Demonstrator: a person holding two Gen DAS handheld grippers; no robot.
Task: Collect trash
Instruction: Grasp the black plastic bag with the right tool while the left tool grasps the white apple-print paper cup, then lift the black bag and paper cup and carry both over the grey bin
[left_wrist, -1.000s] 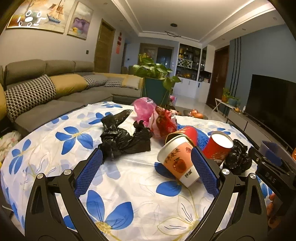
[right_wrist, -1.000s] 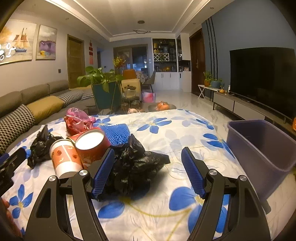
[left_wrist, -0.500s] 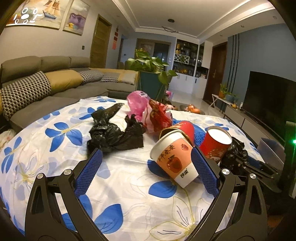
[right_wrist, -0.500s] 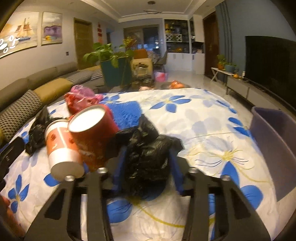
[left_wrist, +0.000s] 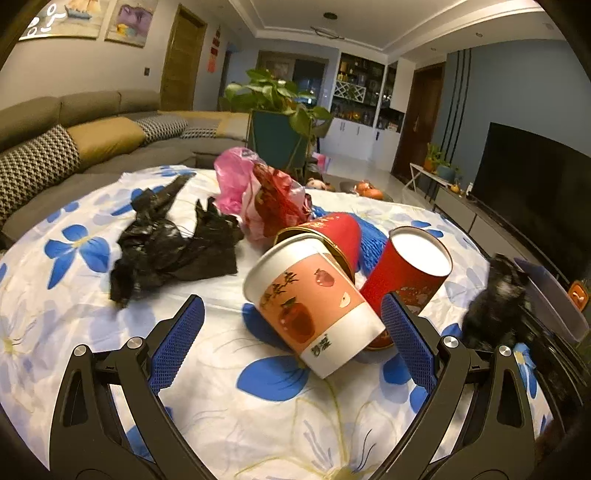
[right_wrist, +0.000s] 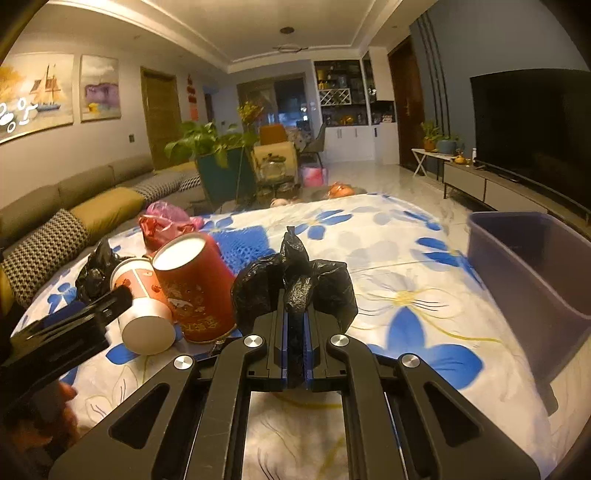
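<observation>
A pink-and-white paper cup (left_wrist: 314, 306) lies tipped on the flowered tablecloth (left_wrist: 258, 413), between the wide-apart fingers of my open left gripper (left_wrist: 290, 306), untouched by the pads. Behind it stand a red cup (left_wrist: 410, 273) and a second red cup (left_wrist: 332, 232) on its side. In the right wrist view, my right gripper (right_wrist: 294, 314) is closing its jaws tight on a crumpled black plastic bag (right_wrist: 295, 280), and the pads pinch it. The same bag (left_wrist: 495, 299) shows blurred at the right in the left wrist view. A purple bin (right_wrist: 528, 266) stands at the table's right edge.
Another black bag (left_wrist: 166, 243) lies to the left, with pink and red plastic bags (left_wrist: 258, 195) and a blue mesh piece (left_wrist: 369, 240) behind the cups. A sofa (left_wrist: 74, 147) runs along the left; a plant (left_wrist: 280, 96) and a TV (right_wrist: 535, 136) stand beyond.
My right gripper's jaws went from wide apart to pinched on the black bag, which now bulges above them. The left gripper has come closer to the paper cup, still open.
</observation>
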